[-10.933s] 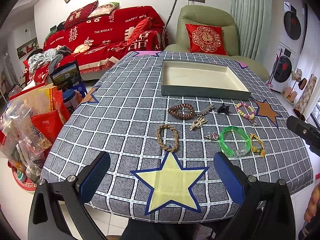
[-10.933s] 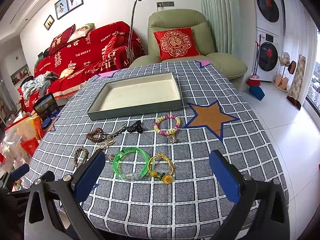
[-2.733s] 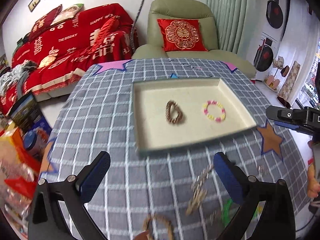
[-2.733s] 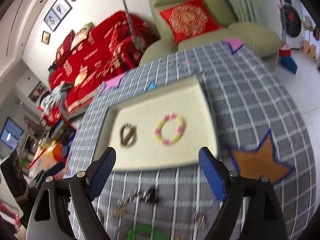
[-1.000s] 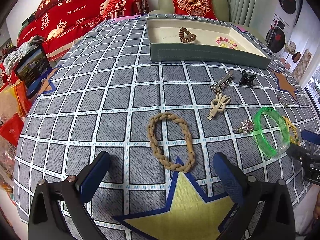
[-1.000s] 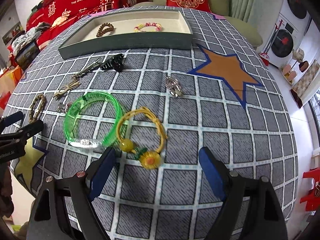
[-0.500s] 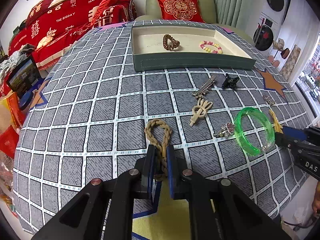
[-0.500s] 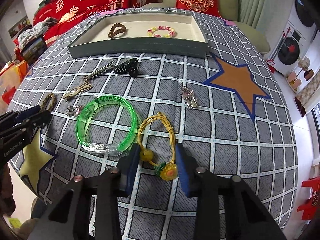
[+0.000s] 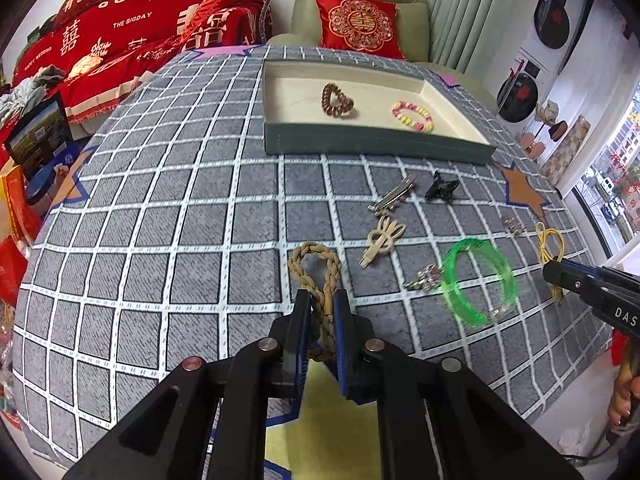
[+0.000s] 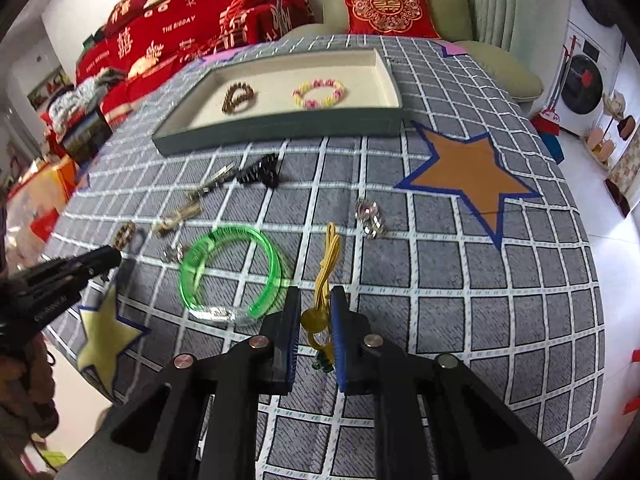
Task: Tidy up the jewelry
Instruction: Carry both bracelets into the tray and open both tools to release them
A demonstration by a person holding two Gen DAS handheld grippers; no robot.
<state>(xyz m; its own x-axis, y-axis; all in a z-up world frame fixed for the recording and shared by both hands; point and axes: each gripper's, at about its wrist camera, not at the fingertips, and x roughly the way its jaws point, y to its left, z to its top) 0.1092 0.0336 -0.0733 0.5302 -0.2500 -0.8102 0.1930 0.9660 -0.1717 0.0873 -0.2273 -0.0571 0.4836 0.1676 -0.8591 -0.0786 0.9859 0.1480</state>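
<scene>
1. Both grippers, wide apart a second ago, have just been closing: the left gripper (image 9: 320, 312) now pinches the braided tan loop (image 9: 316, 272).
2. Right gripper (image 10: 314, 312) clamps the yellow cord bracelet (image 10: 326, 264).
3. Both pieces lie on the checked tablecloth (image 9: 180, 220), well short of the tray (image 9: 376, 144).

The cloth (image 9: 160, 216) is grey with white checks and stars of yellow and orange. The bangle (image 10: 228, 276) is clear green, the tray (image 9: 376, 144) dark green outside, cream inside.

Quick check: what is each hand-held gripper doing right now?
Left hand-held gripper: shut on the braided bracelet.
Right hand-held gripper: jaws just closed, shut on the yellow bracelet.
</scene>
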